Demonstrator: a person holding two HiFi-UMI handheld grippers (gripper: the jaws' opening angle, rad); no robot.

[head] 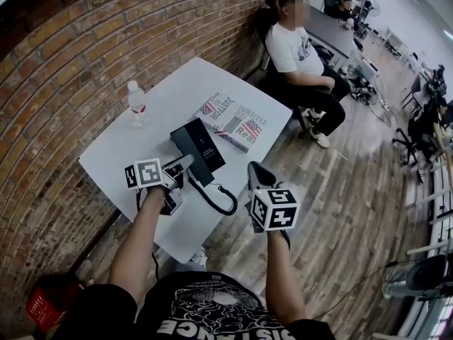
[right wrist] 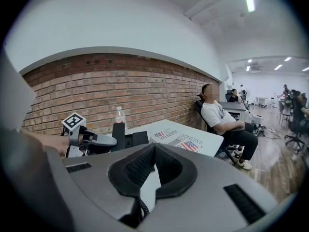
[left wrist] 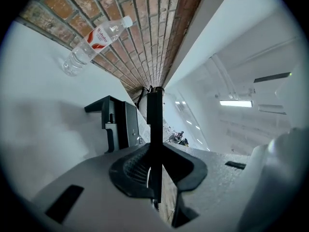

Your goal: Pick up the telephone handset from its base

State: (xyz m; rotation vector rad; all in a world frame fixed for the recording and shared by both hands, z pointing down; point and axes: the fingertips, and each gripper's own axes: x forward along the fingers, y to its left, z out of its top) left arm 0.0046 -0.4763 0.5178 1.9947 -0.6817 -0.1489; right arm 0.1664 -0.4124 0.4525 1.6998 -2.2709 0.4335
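From the head view, both forearms are seen stretched forward. The left gripper (head: 184, 164) is held over the white table (head: 120, 154), just beside the black telephone base (head: 202, 147). The right gripper (head: 255, 170) is held at the table's near-right edge, close to the coiled cord (head: 223, 202). What is gripped cannot be made out from here.

In the left gripper view, the jaws are shown clamped on the handset (left wrist: 154, 120), which is seen edge-on as a thin black slab. The base is seen behind it, to its left. The scene is strongly tilted, the gripper being rolled sideways.

In the right gripper view, the right jaws are shown closed together with nothing between the pads. The handset is seen standing upright at the left gripper's tip, beside the base, with a water bottle (right wrist: 119, 114) behind it.
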